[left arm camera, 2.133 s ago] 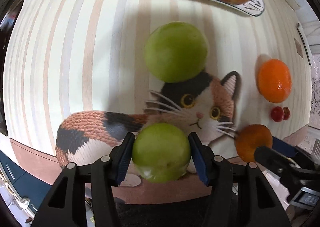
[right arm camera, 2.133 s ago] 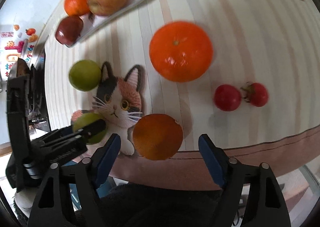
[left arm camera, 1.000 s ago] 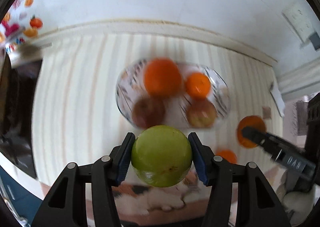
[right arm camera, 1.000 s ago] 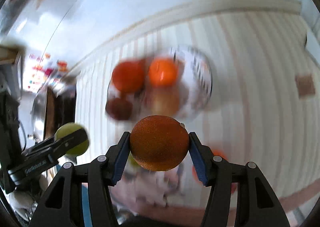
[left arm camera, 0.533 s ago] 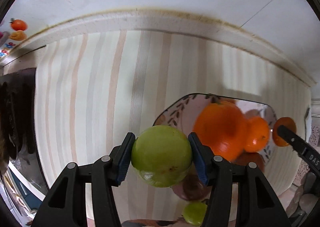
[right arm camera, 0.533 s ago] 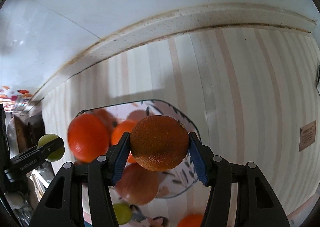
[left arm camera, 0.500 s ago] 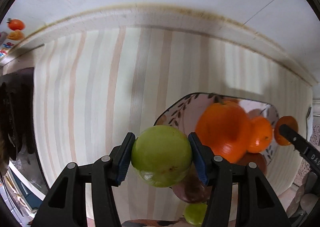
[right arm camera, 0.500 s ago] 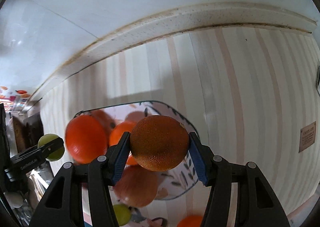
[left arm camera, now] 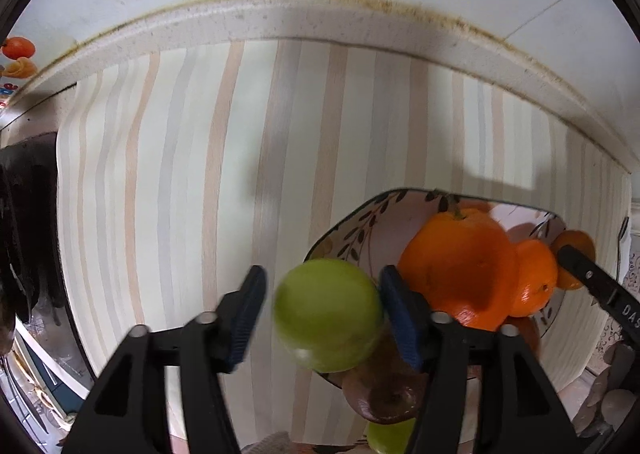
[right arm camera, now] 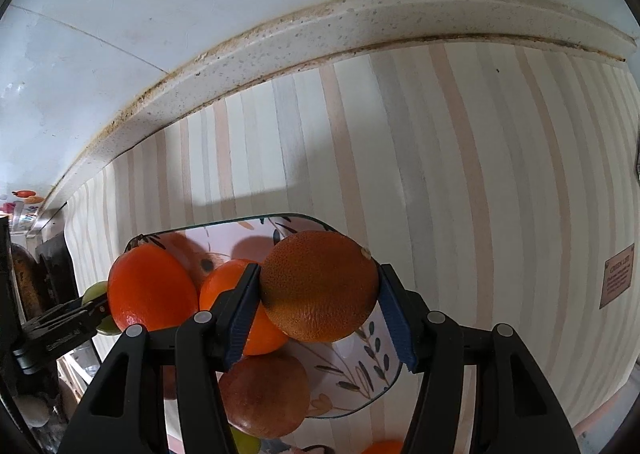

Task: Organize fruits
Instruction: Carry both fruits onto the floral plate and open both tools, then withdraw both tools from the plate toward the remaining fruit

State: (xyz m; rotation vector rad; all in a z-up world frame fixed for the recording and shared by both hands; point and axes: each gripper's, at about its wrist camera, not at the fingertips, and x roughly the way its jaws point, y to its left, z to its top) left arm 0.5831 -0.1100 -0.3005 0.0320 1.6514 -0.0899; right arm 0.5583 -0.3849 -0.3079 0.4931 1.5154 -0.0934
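In the left wrist view my left gripper (left arm camera: pixel 320 294) points down at the near edge of the patterned plate (left arm camera: pixel 360 213). Its jaws are opening. The green apple (left arm camera: pixel 328 320) between them is blurred, with a clear gap to the left pad. In the right wrist view my right gripper (right arm camera: pixel 318 274) is over the plate (right arm camera: pixel 224 223) with a dull orange (right arm camera: pixel 320 286) between its pads. These jaws are opening too, but both pads still touch the orange. A large orange (left arm camera: pixel 456 266), a smaller orange (left arm camera: pixel 532 278) and a red apple (left arm camera: pixel 384 394) lie on the plate.
The plate sits on a striped mat (left arm camera: pixel 180 173) near a speckled counter ledge (left arm camera: pixel 280 17) and a white wall. A second green apple (left arm camera: pixel 388 436) lies below the plate. Another orange (right arm camera: pixel 384 446) shows at the bottom edge. A dark stove edge (left arm camera: pixel 28 234) is at the left.
Both grippers carried their fruit from the cat mat and came down over the plate. In the last half second the left jaws spread and the green apple came loose. The right jaws widened slightly.
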